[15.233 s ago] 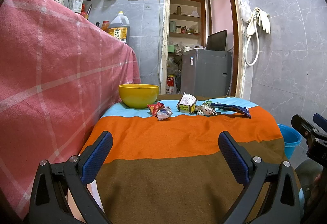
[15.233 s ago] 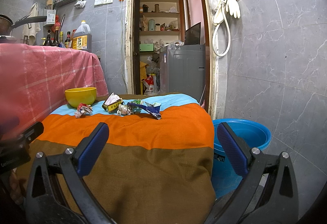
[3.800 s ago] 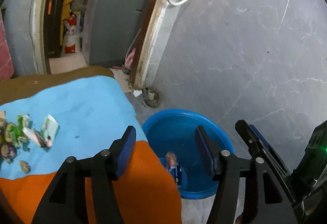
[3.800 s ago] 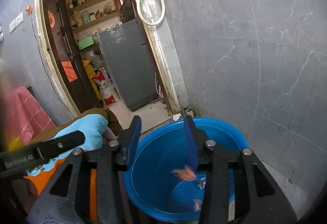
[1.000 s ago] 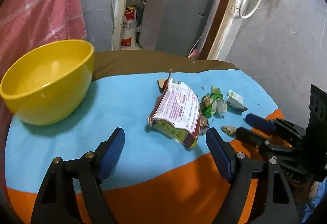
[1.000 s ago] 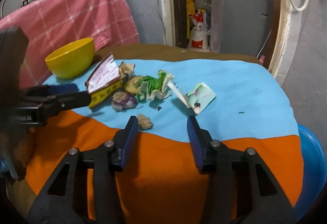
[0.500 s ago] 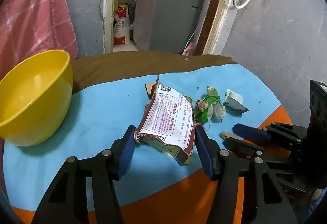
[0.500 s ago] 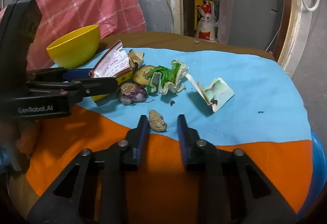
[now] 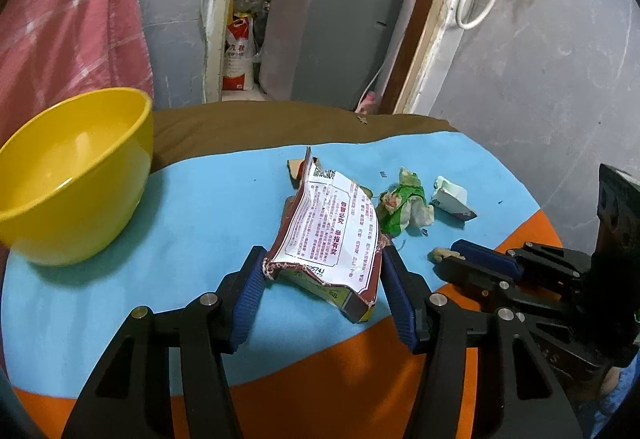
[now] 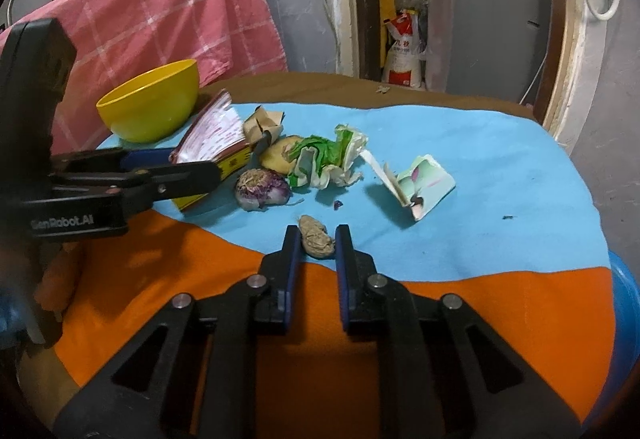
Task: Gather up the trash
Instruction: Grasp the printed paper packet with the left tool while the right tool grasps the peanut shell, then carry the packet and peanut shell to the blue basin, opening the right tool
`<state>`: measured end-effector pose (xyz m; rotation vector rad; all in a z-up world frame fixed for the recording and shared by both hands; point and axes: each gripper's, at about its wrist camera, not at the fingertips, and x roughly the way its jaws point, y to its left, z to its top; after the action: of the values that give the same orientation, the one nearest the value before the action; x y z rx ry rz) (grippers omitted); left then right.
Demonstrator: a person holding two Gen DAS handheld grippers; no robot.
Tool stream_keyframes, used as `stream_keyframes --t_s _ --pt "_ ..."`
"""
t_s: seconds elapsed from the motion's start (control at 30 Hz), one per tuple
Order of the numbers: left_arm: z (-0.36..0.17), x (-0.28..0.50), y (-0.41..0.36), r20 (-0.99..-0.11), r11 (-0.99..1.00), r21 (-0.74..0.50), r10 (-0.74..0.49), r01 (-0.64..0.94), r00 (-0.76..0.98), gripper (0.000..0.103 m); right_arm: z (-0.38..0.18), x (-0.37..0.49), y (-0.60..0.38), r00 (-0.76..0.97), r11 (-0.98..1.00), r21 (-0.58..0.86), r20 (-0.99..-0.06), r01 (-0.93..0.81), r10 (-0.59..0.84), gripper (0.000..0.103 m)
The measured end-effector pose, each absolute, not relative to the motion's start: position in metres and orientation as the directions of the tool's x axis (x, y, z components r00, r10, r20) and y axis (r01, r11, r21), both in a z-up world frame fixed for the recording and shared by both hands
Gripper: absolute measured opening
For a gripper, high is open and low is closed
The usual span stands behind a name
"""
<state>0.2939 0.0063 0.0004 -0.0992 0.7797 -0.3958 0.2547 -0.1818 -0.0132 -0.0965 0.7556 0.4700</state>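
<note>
Trash lies on the blue band of the striped tablecloth (image 9: pixel 208 211). My left gripper (image 9: pixel 322 271) has closed its fingers onto the sides of a torn red-and-white snack wrapper (image 9: pixel 336 231), also seen in the right wrist view (image 10: pixel 216 143). My right gripper (image 10: pixel 316 239) is closed around a small brown lump of trash (image 10: pixel 316 237) at the blue-orange border. Beside them lie a crumpled green-and-white wrapper (image 10: pixel 328 159), a purple onion-like piece (image 10: pixel 262 189), a yellowish piece (image 10: pixel 280 159) and a small folded carton (image 10: pixel 420 187).
A yellow bowl (image 9: pixel 72 175) stands at the table's far left. A pink checked cloth (image 10: pixel 160 19) hangs behind it. The blue bin's rim (image 10: pixel 624 319) shows past the table's right edge. A doorway with a grey appliance (image 9: pixel 332 35) is behind.
Both grippers moved forward onto the trash and narrowed: the left closed onto the snack wrapper's sides, the right closed around the brown lump.
</note>
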Motion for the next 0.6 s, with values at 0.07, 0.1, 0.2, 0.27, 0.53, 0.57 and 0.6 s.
stream_keyframes --t_s 0.07,0.1,0.2,0.27,0.53,0.57,0.6 --pt "0.0 0.291 0.011 -0.656 0.922 -0.25 -0.387 0.297 0.648 0.052 -0.012 0.252 -0.185 0.644 0.896 0.082 -0.668 -0.436 0.374 0.022" --pt "0.001 0.29 0.013 -0.652 0.924 -0.254 -0.382 0.285 0.655 0.051 -0.011 0.251 -0.186 0.653 0.899 0.083 -0.659 -0.431 0.374 0.022" --pt "0.003 0.286 0.018 -0.642 0.933 -0.257 -0.358 0.251 0.678 0.051 -0.009 0.25 -0.189 0.664 0.902 0.091 -0.646 -0.423 0.376 0.022" --pt "0.004 0.285 0.022 -0.639 0.936 -0.263 -0.35 0.232 0.685 0.051 -0.009 0.248 -0.192 0.668 0.901 0.094 -0.64 -0.423 0.38 0.022" --pt "0.013 0.269 0.023 -0.602 0.936 -0.276 -0.347 0.22 0.719 0.051 -0.002 0.24 -0.198 0.699 0.902 0.106 -0.596 -0.418 0.394 0.022" --pt "0.014 0.265 0.023 -0.593 0.937 -0.27 -0.345 0.223 0.728 0.051 0.0 0.239 -0.201 0.709 0.903 0.108 -0.584 -0.416 0.396 0.022" --pt "0.016 0.262 0.02 -0.582 0.939 -0.262 -0.339 0.224 0.739 0.051 0.002 0.237 -0.202 0.72 0.905 0.11 -0.569 -0.412 0.397 0.022"
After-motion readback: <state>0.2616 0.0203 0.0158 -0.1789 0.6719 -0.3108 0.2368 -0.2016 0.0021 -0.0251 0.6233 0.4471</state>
